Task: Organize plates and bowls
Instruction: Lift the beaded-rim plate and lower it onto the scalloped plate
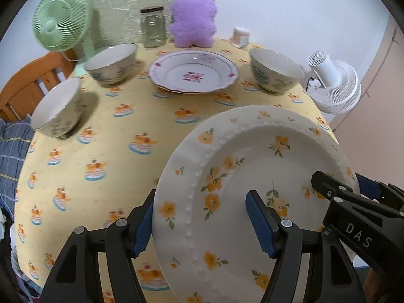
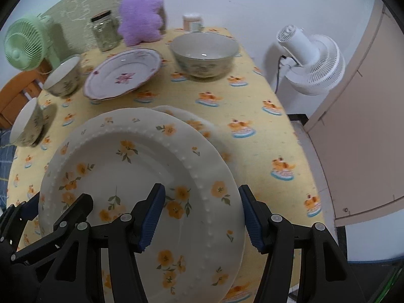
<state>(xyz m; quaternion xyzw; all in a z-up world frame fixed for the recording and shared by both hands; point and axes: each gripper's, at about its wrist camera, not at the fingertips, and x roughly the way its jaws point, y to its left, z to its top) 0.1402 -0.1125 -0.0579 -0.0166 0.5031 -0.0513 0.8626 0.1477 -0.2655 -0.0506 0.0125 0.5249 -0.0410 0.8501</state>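
A white plate with yellow flowers (image 1: 252,151) hangs above the yellow tablecloth, carried by both grippers. My left gripper (image 1: 202,229) is shut on its left rim, one pad outside the edge and one on the inner face. My right gripper (image 2: 200,218) is shut on the opposite rim (image 2: 214,192) the same way. A second yellow-flowered plate (image 2: 192,121) lies on the cloth, partly hidden under the carried one. Farther back is a pink-flowered plate stack (image 1: 193,72) with patterned bowls around it: one on the right (image 1: 275,72) and two on the left (image 1: 111,63) (image 1: 56,108).
Along the table's back edge stand a glass jar (image 1: 152,29), a purple plush toy (image 1: 193,17) and a small cup (image 1: 241,36). A green fan (image 1: 60,19) and a wooden chair (image 1: 30,83) are at the left. A white fan (image 2: 313,60) stands off the right edge.
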